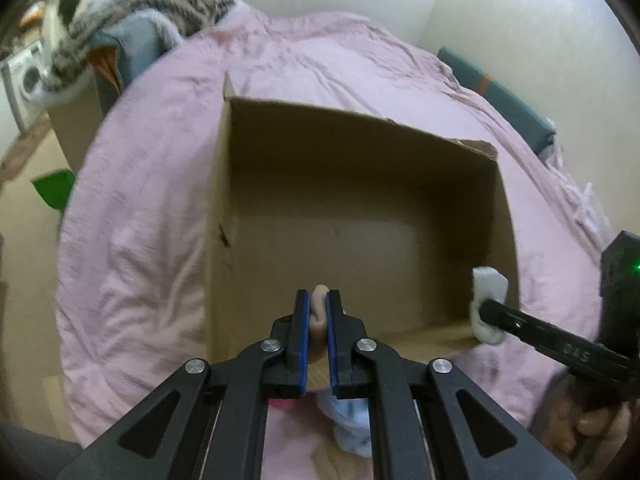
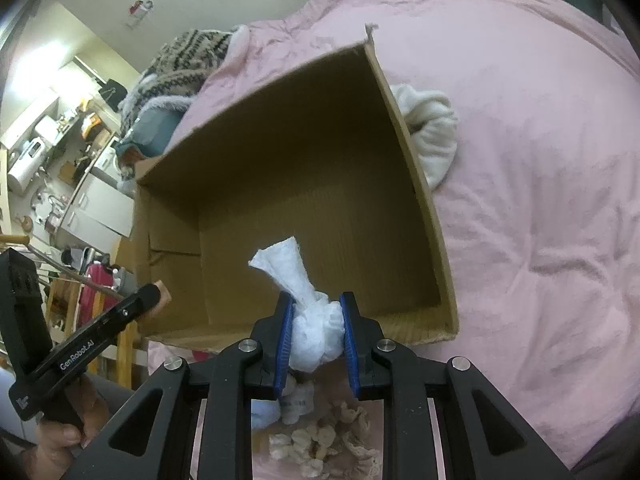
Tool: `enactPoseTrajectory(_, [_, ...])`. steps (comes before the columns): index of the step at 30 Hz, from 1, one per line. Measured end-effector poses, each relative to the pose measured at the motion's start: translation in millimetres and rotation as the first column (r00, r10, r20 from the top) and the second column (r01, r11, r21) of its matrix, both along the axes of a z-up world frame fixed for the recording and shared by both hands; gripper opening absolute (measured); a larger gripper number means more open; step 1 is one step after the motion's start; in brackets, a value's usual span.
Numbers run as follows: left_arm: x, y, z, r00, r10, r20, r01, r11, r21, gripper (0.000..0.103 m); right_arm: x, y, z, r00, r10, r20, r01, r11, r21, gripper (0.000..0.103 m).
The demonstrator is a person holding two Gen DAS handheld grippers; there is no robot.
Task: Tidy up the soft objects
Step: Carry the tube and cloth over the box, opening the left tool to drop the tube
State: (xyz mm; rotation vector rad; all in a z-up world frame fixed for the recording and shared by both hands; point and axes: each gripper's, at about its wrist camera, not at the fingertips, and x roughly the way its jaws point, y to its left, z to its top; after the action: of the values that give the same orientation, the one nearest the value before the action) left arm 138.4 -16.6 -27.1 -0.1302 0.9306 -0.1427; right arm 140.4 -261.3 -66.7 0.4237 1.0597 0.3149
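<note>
Over box [image 2: 416, 184] (empty), right gripper [image 2: 316, 320] clamps white bundle [image 2: 308, 300].

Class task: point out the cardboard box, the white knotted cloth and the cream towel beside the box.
cardboard box [image 1: 360, 232], left wrist view, bare inside floor.
white knotted cloth [image 2: 316, 320], right wrist view, the knot.
cream towel [image 2: 434, 136], right wrist view, its bunched middle.

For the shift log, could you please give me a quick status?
Left gripper shut on beige roll. Right gripper shut on white knotted bundle. Brown cardboard box empty, unobstructed.
</note>
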Motion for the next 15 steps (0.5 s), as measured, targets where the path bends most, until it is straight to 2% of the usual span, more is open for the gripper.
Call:
enactPoseTrajectory(2, [-2.8, -2.1, 1.2, 0.999, -0.002, 0.045, 0.000, 0.999, 0.038, 0.007, -0.9, 1.8, 0.4, 1.000, 0.010, 0.006, -0.010, 1.000, -0.011, 0.024])
enactPoseTrajectory(7, [0.2, 1.6, -10.2, 1.000, 0.018, -0.012, -0.018, 1.000, -0.002, 0.007, -0.8, 10.1, -0.3, 1.000, 0.025, 0.011, -0.024, 0.999, -0.044, 0.024])
enactPoseTrajectory(11, [-2.3, -0.2, -11.9, 1.000, 0.010, -0.017, -0.010, 1.000, 0.002, 0.007, -3.0, 19.4, 2.1, 0.998, 0.055, 0.036, -0.050, 0.992, -0.118, 0.024])
enactPoseTrajectory(15, [-6.0, -4.1, -12.4, 1.000, 0.002, -0.008, -0.002, 1.000, 0.019, 0.007, -3.4, 22.1, 1.3, 0.997, 0.061, 0.038, -0.056, 0.989, -0.137, 0.025])
